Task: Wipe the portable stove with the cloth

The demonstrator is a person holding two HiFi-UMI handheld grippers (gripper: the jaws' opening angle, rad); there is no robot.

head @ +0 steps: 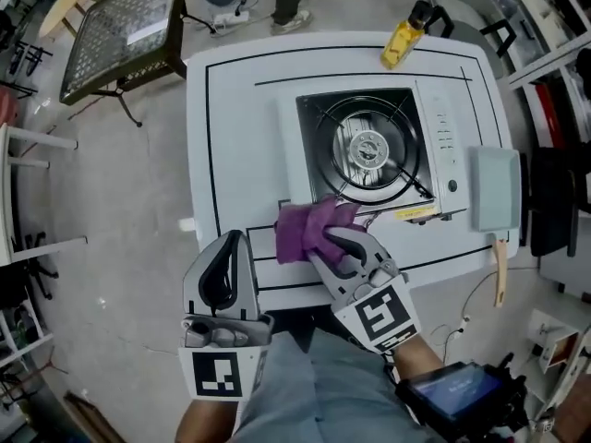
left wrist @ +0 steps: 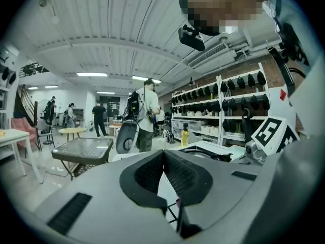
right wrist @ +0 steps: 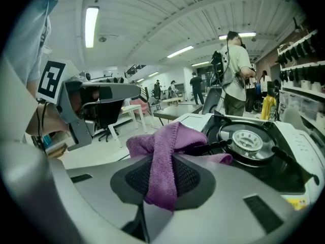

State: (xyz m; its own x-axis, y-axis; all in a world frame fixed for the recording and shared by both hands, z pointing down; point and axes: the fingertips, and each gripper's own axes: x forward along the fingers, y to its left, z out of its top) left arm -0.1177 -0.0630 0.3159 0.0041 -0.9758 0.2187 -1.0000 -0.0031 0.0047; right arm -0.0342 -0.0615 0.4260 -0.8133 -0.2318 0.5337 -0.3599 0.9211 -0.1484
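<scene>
The wiping seems to be only at its beginning. The right gripper pinches the purple cloth at the near left corner of the portable stove. The left gripper is pressed together on nothing, above the near edge of the white tabletop. Next, the cloth probably must be pressed flat and drawn across the stove, around the burner's supports. Beyond is a workshop with shelves, a grey floor and people.

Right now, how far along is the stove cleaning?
Done: the right tool grips the purple cloth. In hand: the cloth is at the near corner of the portable stove. Left: wiping the stove top, apparently all of it. The left tool is shut and empty.
</scene>
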